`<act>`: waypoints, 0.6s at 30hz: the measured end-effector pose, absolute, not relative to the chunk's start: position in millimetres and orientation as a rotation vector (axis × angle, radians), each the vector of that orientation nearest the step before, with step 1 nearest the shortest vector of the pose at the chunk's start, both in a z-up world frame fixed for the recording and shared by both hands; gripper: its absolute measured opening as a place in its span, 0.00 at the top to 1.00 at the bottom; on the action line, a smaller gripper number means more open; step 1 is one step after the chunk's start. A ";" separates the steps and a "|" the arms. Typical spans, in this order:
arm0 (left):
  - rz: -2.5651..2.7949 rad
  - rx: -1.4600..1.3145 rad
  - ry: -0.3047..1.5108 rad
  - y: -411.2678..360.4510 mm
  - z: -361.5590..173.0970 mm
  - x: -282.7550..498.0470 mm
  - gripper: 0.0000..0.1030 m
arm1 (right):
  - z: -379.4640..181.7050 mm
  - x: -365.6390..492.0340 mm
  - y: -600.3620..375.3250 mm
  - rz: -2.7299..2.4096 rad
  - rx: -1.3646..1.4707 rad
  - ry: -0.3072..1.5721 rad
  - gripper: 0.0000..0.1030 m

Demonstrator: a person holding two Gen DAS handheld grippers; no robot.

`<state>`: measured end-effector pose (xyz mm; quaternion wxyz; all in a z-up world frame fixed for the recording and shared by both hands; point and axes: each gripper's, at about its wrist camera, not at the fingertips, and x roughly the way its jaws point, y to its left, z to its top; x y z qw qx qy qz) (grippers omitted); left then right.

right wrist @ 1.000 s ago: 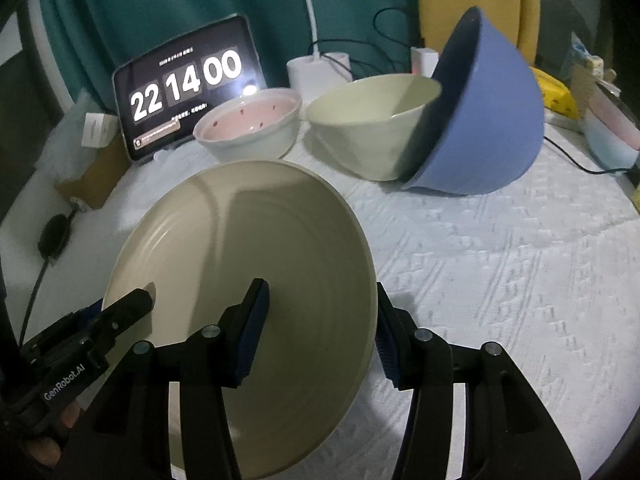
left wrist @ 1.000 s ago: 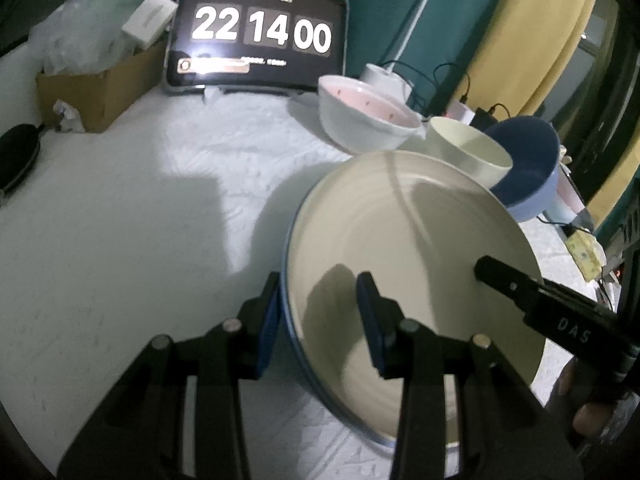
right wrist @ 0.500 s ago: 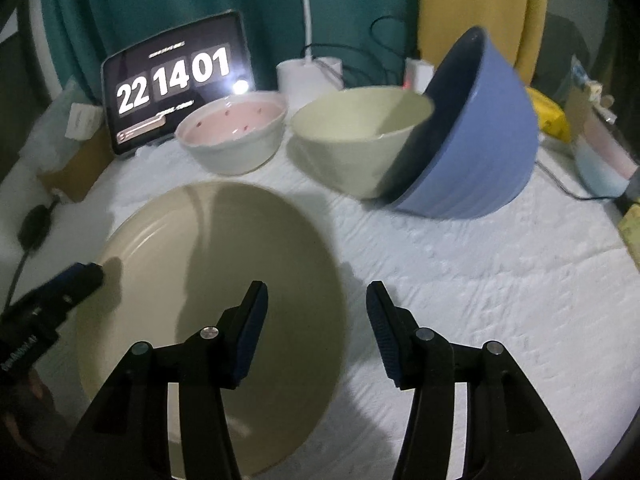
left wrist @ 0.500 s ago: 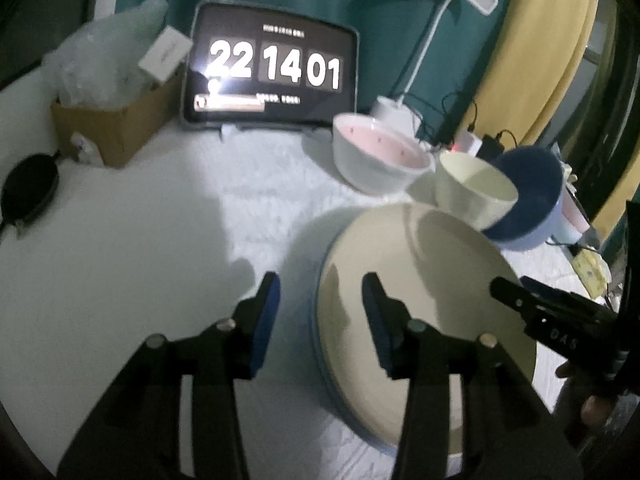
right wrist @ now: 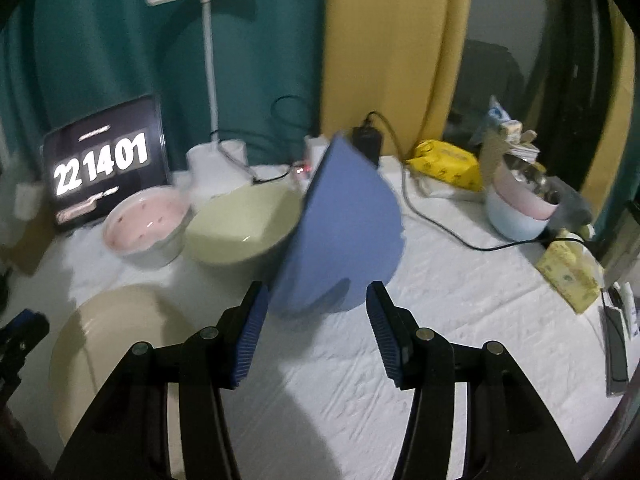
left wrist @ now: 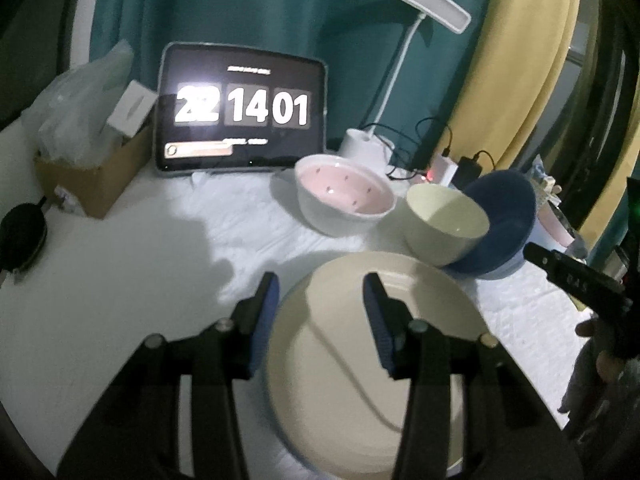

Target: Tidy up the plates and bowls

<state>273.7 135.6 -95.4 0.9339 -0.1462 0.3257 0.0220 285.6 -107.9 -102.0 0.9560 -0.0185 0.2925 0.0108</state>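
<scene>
The cream plate [left wrist: 372, 364] is wide and shallow with a faint blue outer rim; it lies flat on the white-covered tabletop [left wrist: 120, 280] in the lower centre of the left wrist view. Behind it, mid-frame right, stand a white bowl with a pink speckled inside [left wrist: 344, 200], a pale green bowl [left wrist: 444, 224], and a blue bowl [left wrist: 504, 220] tipped on its side against the green one; all three look empty. At upper left a cardboard box [left wrist: 92, 184] holds clear plastic bags. A tablet [left wrist: 242, 108] reads "22 14 01". The left gripper [left wrist: 320, 312] has just been opening, its jaws apart above the plate, gripping nothing. The right gripper [right wrist: 314, 320] is open and empty.
</scene>
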 end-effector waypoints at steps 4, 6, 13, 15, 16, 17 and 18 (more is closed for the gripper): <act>0.032 -0.284 0.666 124.4 -90.8 280.4 0.56 | -96.2 292.7 -113.2 0.011 -0.026 0.576 0.47; 0.026 -0.277 0.669 118.7 -89.2 284.7 0.56 | -93.2 294.5 -113.7 0.012 -0.020 0.566 0.47; 0.010 -0.255 0.668 96.3 -82.5 295.4 0.56 | -80.8 306.6 -108.2 -0.008 -0.065 0.509 0.42; 0.005 -0.243 0.668 89.4 -81.0 298.1 0.56 | -82.7 312.6 -110.7 -0.034 -0.088 0.505 0.41; 0.002 -0.236 0.670 85.4 -80.6 299.6 0.56 | -84.7 315.9 -115.7 -0.025 -0.079 0.511 0.40; -0.005 -0.232 0.675 80.3 -80.4 302.0 0.56 | -86.1 317.5 -119.5 -0.016 -0.071 0.517 0.40; -0.008 -0.229 0.678 77.3 -80.2 303.4 0.56 | -87.5 318.3 -123.6 -0.012 -0.065 0.521 0.40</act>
